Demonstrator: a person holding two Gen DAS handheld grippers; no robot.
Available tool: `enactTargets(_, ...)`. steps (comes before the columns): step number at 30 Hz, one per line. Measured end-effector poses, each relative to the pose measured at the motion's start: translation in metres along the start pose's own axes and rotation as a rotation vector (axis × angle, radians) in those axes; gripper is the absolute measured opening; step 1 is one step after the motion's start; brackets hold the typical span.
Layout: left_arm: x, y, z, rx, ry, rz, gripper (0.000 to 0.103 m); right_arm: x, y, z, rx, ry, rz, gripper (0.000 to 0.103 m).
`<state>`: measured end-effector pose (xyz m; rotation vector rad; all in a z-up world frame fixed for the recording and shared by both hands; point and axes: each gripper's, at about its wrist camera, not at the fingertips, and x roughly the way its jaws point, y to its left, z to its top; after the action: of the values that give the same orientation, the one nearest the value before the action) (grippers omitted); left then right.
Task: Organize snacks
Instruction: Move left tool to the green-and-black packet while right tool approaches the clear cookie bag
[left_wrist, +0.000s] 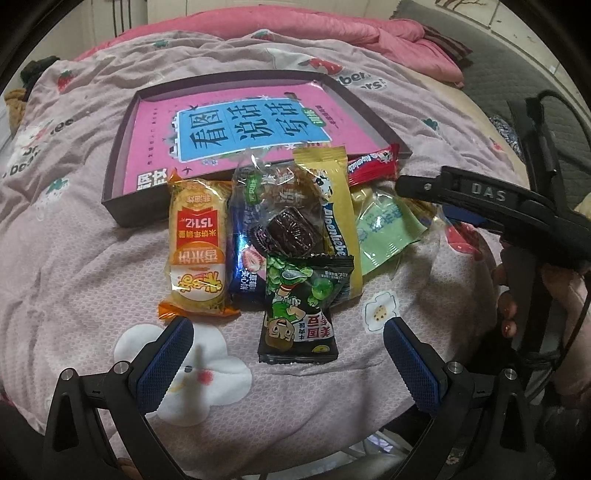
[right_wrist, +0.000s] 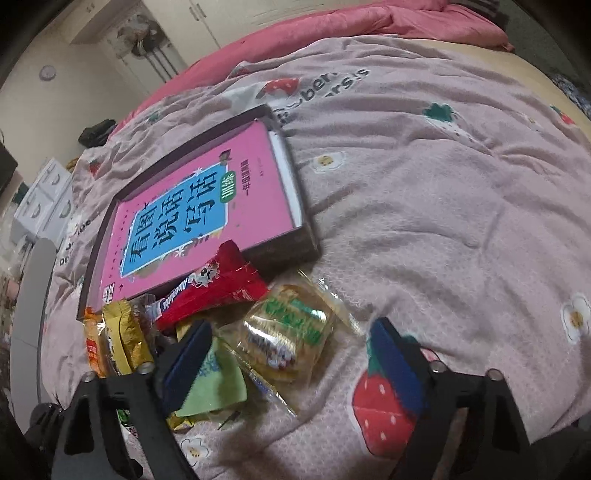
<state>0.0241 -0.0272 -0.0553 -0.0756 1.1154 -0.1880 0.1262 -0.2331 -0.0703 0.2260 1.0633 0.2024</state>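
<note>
A pile of snack packets lies on the bed in front of a dark tray (left_wrist: 110, 184) that holds a pink book (left_wrist: 236, 122). In the left wrist view I see an orange rice-cracker pack (left_wrist: 197, 247), a dark blue pack (left_wrist: 243, 254), a black-and-green pea packet (left_wrist: 299, 310), a gold candy stick (left_wrist: 332, 206), a red candy stick (left_wrist: 373, 164) and a light green packet (left_wrist: 388, 229). My left gripper (left_wrist: 288, 354) is open, just short of the pea packet. My right gripper (right_wrist: 291, 354) is open around a clear cracker pack (right_wrist: 288, 336); it also shows in the left wrist view (left_wrist: 491, 210).
The bed is covered by a pink quilt (right_wrist: 443, 184) with strawberry and flower prints. A red blanket (left_wrist: 332, 29) lies bunched at the far side. White boxes (right_wrist: 44, 199) and a cupboard stand beyond the bed's left edge.
</note>
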Motion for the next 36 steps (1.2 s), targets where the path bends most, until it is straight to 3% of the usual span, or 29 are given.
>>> enactTargets(4, 0.002, 0.0, 0.001, 0.001, -0.003, 0.013, 0.099, 0.003, -0.001, 0.0, -0.006, 0.006, -0.001, 0.083)
enactTargets(7, 0.006, 0.001, 0.002, -0.006, 0.003, 0.014, 0.086, 0.003, -0.003, 0.001, -0.015, 0.0, -0.01, 0.078)
enactTargets(10, 0.012, 0.003, 0.002, -0.017, 0.025, 0.007, 0.074, 0.002, 0.001, -0.002, -0.078, 0.01, -0.051, 0.065)
enactTargets(12, 0.015, 0.003, 0.002, -0.025, 0.035, 0.002, 0.07, 0.004, 0.007, -0.006, -0.128, 0.026, -0.074, 0.051)
enactTargets(18, 0.022, 0.008, 0.004, -0.062, 0.047, -0.022, 0.06, 0.005, 0.002, -0.004, -0.112, 0.009, -0.049, 0.049)
enactTargets(21, 0.023, 0.006, 0.004, -0.061, 0.057, -0.05, 0.044, 0.003, -0.003, -0.002, -0.09, -0.002, -0.025, 0.047)
enactTargets(27, 0.024, 0.003, 0.005, -0.044, 0.053, -0.052, 0.042, -0.009, -0.004, -0.003, -0.099, -0.044, -0.041, 0.043)
enactTargets(36, 0.001, 0.005, 0.003, -0.04, 0.005, -0.089, 0.042, -0.034, -0.03, -0.007, 0.018, -0.097, -0.008, 0.042)
